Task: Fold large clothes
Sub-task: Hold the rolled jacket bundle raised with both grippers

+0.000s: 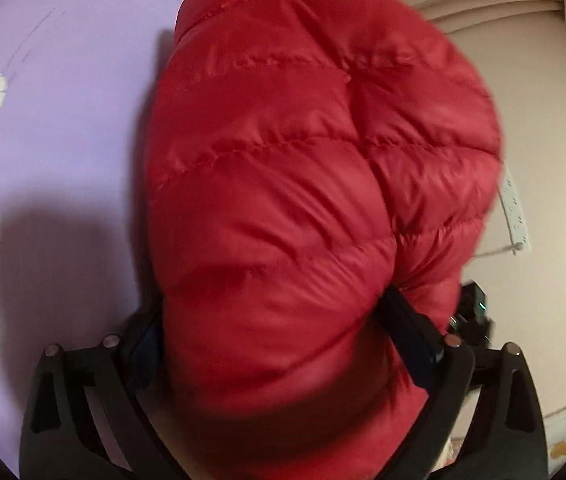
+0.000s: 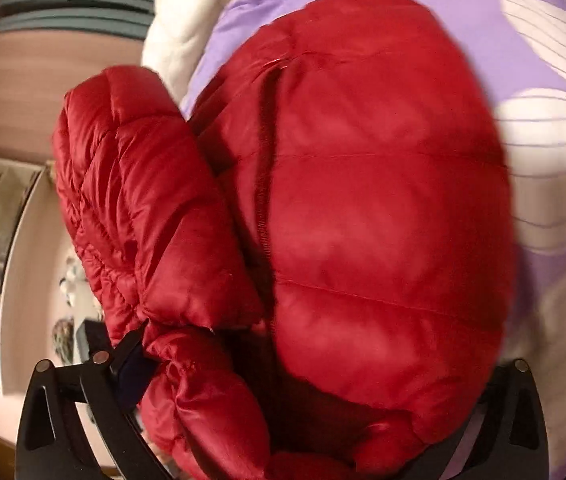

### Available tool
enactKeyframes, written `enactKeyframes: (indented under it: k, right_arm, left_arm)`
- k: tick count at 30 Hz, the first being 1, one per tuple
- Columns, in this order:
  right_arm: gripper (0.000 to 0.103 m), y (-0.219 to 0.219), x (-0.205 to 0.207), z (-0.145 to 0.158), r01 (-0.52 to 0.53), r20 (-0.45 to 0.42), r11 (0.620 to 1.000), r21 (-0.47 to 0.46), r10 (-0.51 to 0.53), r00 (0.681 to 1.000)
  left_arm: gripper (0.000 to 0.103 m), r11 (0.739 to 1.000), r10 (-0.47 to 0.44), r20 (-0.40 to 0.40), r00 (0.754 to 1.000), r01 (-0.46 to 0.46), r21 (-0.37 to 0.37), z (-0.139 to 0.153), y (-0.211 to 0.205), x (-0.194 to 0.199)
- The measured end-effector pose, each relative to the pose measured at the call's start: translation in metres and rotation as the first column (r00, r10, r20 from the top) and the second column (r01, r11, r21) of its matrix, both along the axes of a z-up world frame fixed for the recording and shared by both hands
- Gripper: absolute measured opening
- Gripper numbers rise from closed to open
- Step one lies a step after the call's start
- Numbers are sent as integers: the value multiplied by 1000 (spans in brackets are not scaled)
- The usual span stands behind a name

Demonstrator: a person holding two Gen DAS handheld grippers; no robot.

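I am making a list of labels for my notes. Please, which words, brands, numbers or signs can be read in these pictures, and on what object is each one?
None can be read.
Red puffer jacket: no visible label or logo.
Purple sheet: white pattern only, no text.
White strip: small marks, too blurred to read.

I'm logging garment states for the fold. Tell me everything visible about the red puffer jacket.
The red puffer jacket is shiny, quilted in stitched, padded bands, and looks like slick nylon. It is bunched up and lifted over the purple bedsheet. The left gripper and right gripper each have thick folds between their fingers. A sleeve-like part hangs beside the main body in the right wrist view.
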State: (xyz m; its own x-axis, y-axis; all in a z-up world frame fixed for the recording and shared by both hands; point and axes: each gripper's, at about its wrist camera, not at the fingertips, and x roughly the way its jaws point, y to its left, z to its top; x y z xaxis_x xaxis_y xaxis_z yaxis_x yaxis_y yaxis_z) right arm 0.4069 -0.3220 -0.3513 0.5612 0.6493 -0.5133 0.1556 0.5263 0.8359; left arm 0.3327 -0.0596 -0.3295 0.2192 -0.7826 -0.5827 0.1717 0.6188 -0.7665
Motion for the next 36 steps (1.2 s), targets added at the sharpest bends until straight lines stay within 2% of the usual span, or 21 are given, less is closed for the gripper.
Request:
enactKeyframes:
  k: [2,4,5,7,9,12,13,15,18,19,25,27,31,34,36]
  right_arm:
    - [81,-5,7,-6,-9,40,999,52,7,999]
    - [66,-6,1,-17,-1,74,993,122,-8,997]
    - [60,-4,2,-20,-2,103,990,142,-13,995]
    - [57,0,0,-22,10,129,989,147,-30,991]
    - [56,6,2,-18,17,154,987,163,-43,987]
    - [56,11,-24,-11,-1,217,983,181,-39,975]
    - [56,17,-26,1,-2,247,990,144,-34,968]
    - [56,-5,-43,19,-1,283,996,84,-23,959]
    - [55,3,-49,57,-14,351,999,52,-5,936]
    - [55,6,-51,70,-17,379,999,40,1,925]
    - [55,15,-88,146,-24,541,999,-45,45,840]
    - [55,25,-101,163,-29,577,997,-73,66,814]
    - [55,54,-101,190,-48,635,994,-94,97,766]
    - [55,69,-104,195,-62,655,993,-102,114,747]
    - [55,76,-106,198,-78,664,992,-101,126,737]
  left_arm:
    - [93,999,14,4,1000,-14,-37,-9,-1,11]
    - [87,1000,17,33,999,-16,-17,-6,-4,13]
    - [86,1000,11,49,999,-12,5,-4,-7,12]
    - [83,999,-1,79,997,-1,32,3,-12,10]
    - [81,998,-28,141,990,20,61,16,-20,3]
    - [77,996,-29,224,974,9,86,43,-25,-9]
    - [75,996,-31,247,968,10,86,54,-26,-13]
    - [74,996,-25,304,952,-3,91,80,-26,-23]
    - [74,997,-3,392,920,-26,68,117,-23,-43]
    - [74,998,6,431,902,-31,52,133,-21,-52]
    - [74,999,36,563,826,-38,-7,208,3,-95]
    - [74,999,47,596,801,-48,-14,230,20,-110]
    - [74,997,71,648,758,-72,-25,264,43,-127]
    - [74,995,86,669,738,-96,-23,273,57,-147]
    - [74,993,99,677,729,-112,-24,275,67,-147]
